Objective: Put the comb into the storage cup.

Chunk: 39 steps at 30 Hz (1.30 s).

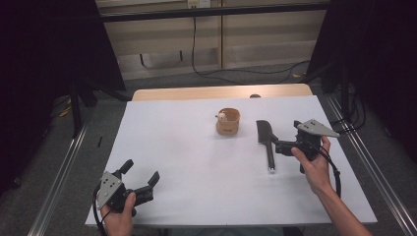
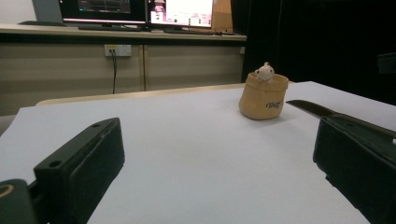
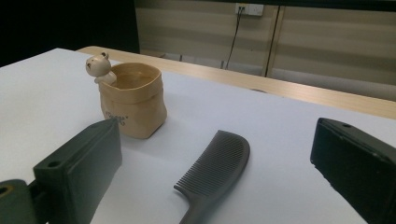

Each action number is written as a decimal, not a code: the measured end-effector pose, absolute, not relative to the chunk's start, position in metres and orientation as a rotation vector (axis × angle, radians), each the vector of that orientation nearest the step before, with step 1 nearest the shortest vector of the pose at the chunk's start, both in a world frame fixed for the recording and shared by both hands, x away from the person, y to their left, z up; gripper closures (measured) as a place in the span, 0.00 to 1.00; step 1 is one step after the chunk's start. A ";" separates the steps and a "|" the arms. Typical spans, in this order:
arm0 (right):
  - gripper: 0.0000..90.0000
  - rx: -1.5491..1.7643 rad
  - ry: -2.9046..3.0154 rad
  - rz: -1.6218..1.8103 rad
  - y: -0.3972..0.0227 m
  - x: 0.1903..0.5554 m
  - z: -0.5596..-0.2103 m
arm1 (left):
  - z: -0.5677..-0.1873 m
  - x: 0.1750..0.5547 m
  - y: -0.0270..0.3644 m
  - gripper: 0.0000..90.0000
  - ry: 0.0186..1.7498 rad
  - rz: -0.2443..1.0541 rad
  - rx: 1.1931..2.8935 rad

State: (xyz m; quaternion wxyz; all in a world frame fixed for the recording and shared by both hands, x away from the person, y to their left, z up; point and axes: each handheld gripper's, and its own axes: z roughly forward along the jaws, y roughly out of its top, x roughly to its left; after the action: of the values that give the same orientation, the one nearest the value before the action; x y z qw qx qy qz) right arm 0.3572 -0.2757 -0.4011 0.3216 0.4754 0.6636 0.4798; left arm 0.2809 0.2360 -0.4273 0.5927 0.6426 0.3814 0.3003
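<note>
A tan pouch-shaped cup (image 1: 228,123) with a small bear figure (image 1: 221,116) on its rim stands on the white table top (image 1: 187,147), right of centre. To its right a black comb (image 1: 265,140) lies flat, handle toward me. My right gripper (image 1: 286,136) is open beside the comb's handle; in the right gripper view (image 3: 215,149) the comb (image 3: 217,163) lies between the jaws, with the cup (image 3: 133,102) beyond it. My left gripper (image 1: 141,172) is open and empty near the front left edge. The left gripper view (image 2: 219,140) faces the cup (image 2: 263,98) and the comb (image 2: 322,111) far off.
The white sheet covers a wooden table whose far edge (image 1: 221,92) shows behind it. Metal rails (image 1: 59,172) run along both sides on the floor. Cables (image 1: 231,73) lie on the floor beyond. Monitors (image 2: 107,9) stand on a counter at the back.
</note>
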 end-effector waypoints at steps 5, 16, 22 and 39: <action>0.02 1.272 1.774 1.251 -0.273 0.365 -0.402 | -0.427 0.280 0.237 0.02 0.889 0.698 1.488; 0.03 1.368 1.900 1.205 -0.272 0.377 -0.404 | -0.427 0.280 0.239 0.02 0.892 0.707 1.490; 0.03 1.390 1.984 1.118 -0.268 0.385 -0.397 | -0.427 0.281 0.238 0.02 0.887 0.697 1.486; 0.05 1.549 2.138 0.973 -0.268 0.403 -0.395 | -0.427 0.281 0.238 0.02 0.883 0.691 1.492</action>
State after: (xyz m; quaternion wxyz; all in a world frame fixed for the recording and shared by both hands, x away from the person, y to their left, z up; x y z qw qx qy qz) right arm 0.4031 -0.2676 -0.3949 0.1632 0.5431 0.7497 0.3411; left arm 0.2814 0.2384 -0.4271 0.5953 0.6424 0.3800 0.2975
